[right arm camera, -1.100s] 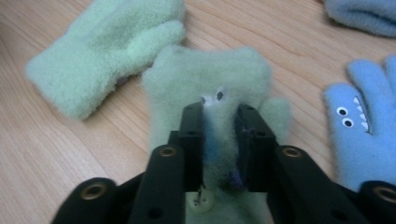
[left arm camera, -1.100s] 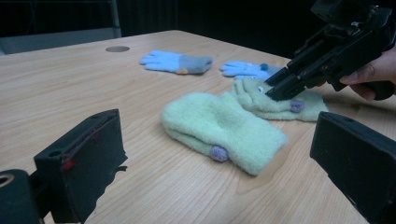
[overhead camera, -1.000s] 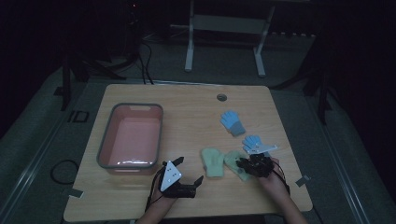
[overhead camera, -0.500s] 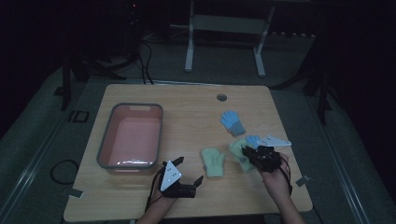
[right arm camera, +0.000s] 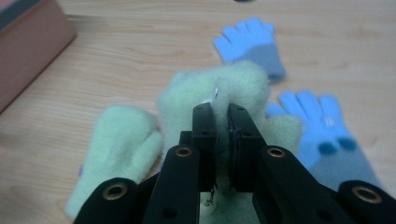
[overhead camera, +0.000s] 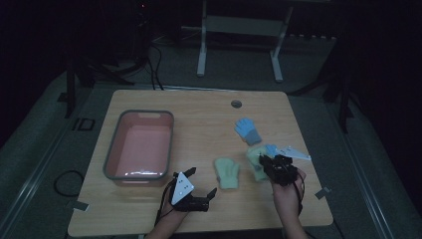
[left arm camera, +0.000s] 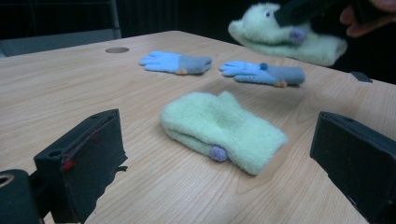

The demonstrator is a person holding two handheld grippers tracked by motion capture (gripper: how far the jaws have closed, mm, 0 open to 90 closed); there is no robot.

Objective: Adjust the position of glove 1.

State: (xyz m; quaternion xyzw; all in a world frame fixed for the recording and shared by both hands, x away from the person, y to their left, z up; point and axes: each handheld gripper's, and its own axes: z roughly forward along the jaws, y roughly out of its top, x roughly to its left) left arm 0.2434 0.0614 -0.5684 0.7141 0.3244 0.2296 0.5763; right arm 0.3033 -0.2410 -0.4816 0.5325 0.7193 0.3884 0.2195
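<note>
Lifted since before, fuzzy green mitten (right arm camera: pixel 233 88) pinched in right tool (right arm camera: pixel 223 116); left tool (overhead camera: pixel 199 184) wide

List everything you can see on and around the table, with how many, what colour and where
Green mittens: 2, pale green; held mitten pinched in the right gripper and lifted off the table, lying mitten flat at mid-table near the front.
Blue gloves: 2, light blue with grey cuffs; far glove right of centre, near glove beside the right gripper.
Bin: 1, pink with grey rim, left side of the table.
Table: 1, light wood.
Frame legs: 2, white, on the floor behind the table.
Left gripper: 1, black, front edge, jaws open.
Right gripper: 1, black, front right, shut on the held mitten.
</note>
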